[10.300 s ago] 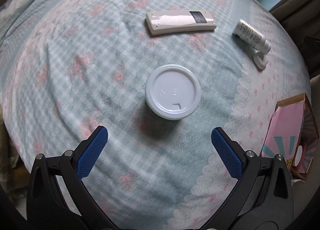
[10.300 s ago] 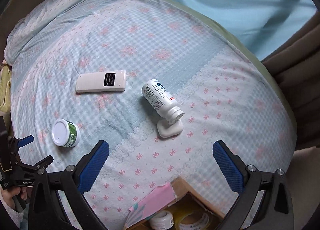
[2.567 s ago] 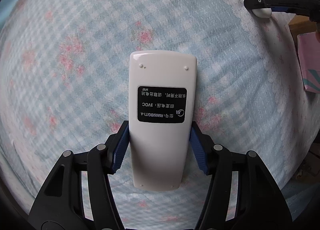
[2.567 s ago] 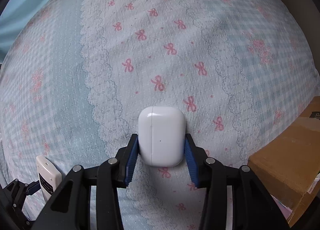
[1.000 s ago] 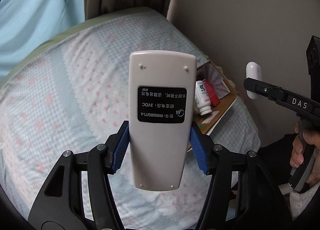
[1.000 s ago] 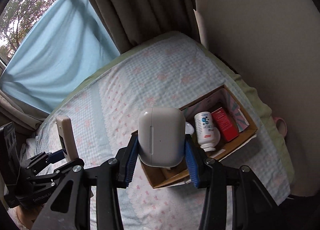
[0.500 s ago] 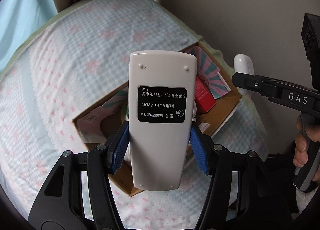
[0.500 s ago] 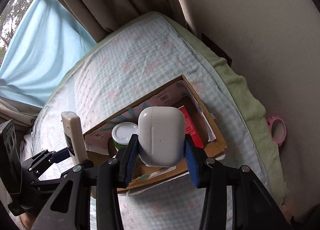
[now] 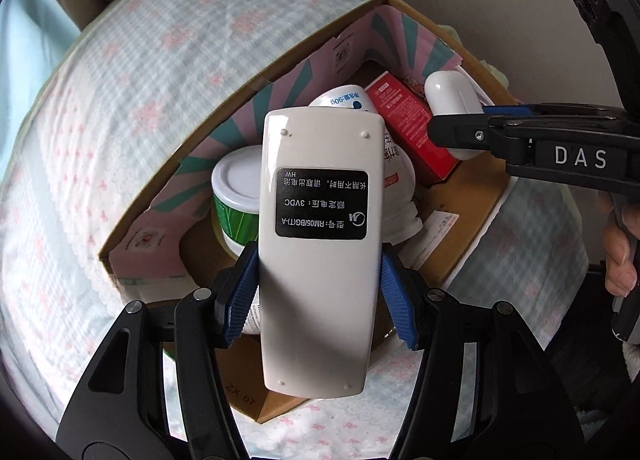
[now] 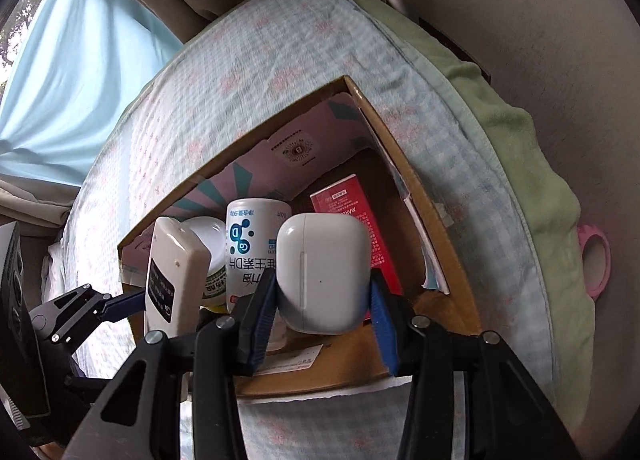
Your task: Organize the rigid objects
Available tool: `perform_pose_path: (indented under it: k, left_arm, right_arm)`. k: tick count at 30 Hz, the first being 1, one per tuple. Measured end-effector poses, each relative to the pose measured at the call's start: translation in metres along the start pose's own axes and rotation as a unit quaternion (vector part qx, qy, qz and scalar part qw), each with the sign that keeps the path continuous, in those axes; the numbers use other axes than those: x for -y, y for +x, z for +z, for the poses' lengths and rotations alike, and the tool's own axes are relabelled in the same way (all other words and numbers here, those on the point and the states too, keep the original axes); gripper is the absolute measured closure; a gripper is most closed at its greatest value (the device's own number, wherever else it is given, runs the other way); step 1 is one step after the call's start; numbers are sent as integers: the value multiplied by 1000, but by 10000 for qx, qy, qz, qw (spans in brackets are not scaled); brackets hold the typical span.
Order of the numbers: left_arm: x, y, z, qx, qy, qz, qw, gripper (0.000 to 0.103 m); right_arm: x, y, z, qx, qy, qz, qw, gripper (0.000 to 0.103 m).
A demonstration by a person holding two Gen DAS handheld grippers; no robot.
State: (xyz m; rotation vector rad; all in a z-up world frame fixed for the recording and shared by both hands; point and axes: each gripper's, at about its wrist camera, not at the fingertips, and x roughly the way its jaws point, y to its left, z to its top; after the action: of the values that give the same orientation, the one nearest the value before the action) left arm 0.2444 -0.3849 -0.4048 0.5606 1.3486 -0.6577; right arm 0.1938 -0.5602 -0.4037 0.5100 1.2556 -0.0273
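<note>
Our left gripper is clamped on the white remote control, its blue pads pressing both long edges, with the black label side facing the camera. We hold it above the open cardboard box, which sits on the bed near the wall. In the right wrist view the remote control stands over the box's left part, with the left gripper gripping its lower end.

Our right gripper is closed on the white earbud case, one pad on each side, and the case hangs over the middle of the box. From the left wrist view the earbud case shows at the tip of the right gripper, above the red carton.

Inside the box we see a white bottle with blue print lying down, a green jar with a white lid beside it, and the red carton against the far side. A paper slip lies on the box floor near the front wall. The box's inner flaps are pink with teal stripes. A pink ring lies off the bed's edge by the wall.
</note>
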Motion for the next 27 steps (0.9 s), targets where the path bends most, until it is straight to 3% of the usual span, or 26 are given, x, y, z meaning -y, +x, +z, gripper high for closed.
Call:
perform_pose_path:
  k: [3, 4, 5, 6, 8, 9, 19, 27]
  left_arm:
    - [3, 2, -2, -51, 86, 272, 9996, 42]
    - [3, -1, -4, 8, 102, 327, 9994, 19]
    - [2, -4, -5, 74, 100, 374, 9992, 1]
    - [1, -8, -6, 153, 95, 388, 9991, 0]
    - [0, -13, -7, 146, 85, 377, 9991, 0]
    - [-2, -15, -8, 139, 72, 401, 9991, 0]
    - [-2, -35, -21, 202, -132, 420, 9988, 0]
    - [-15, -59, -52, 362, -483, 440, 9972, 0]
  right_arm:
    - [-1, 6, -1, -178, -154, 7, 9997, 61]
    - [-1, 7, -2, -209, -206, 48, 9996, 58]
    - [-1, 7, -1, -214, -239, 43, 9995, 48]
    - [-1, 5, -1, -189, -256, -27, 9995, 30]
    - [-1, -2, 1, -57, -268, -170, 9995, 9]
    - [1, -5, 1, 15, -238, -181, 9996, 6]
    - [4, -10, -2, -12, 9, -140, 9999, 6]
    - [-5, -24, -12, 88, 38, -232, 9997, 6]
